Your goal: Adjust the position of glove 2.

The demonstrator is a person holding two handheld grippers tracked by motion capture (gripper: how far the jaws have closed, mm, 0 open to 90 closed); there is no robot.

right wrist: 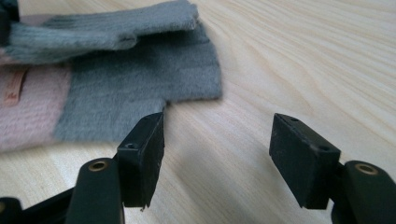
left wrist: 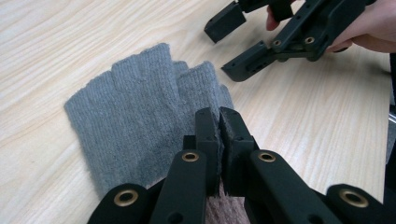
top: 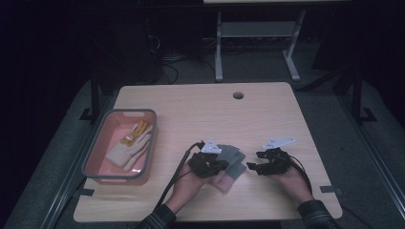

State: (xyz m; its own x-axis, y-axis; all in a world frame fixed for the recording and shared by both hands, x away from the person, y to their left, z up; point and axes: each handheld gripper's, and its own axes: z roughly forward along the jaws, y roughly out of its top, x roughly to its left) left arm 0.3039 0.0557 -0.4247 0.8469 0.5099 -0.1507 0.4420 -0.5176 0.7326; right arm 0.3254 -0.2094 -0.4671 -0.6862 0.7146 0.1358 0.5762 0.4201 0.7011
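Currently both forearms are seen entering from the bottom edge of the high view, hands lying low on the wooden table (top: 267, 114). The left gripper (left wrist: 219, 122) is held lower centre, its jaws pinched shut on the edge of the grey fingerless glove (left wrist: 135, 107). The right gripper (right wrist: 217, 140) is held lower right of centre in the high view, jaws parted with nothing between them, just beside the glove's edge. A small tag (right wrist: 14, 88) is seen on the glove's pink cuff; its writing cannot be read. A pink bin (top: 95, 148) with a beige glove (top: 130, 145) is placed at left.
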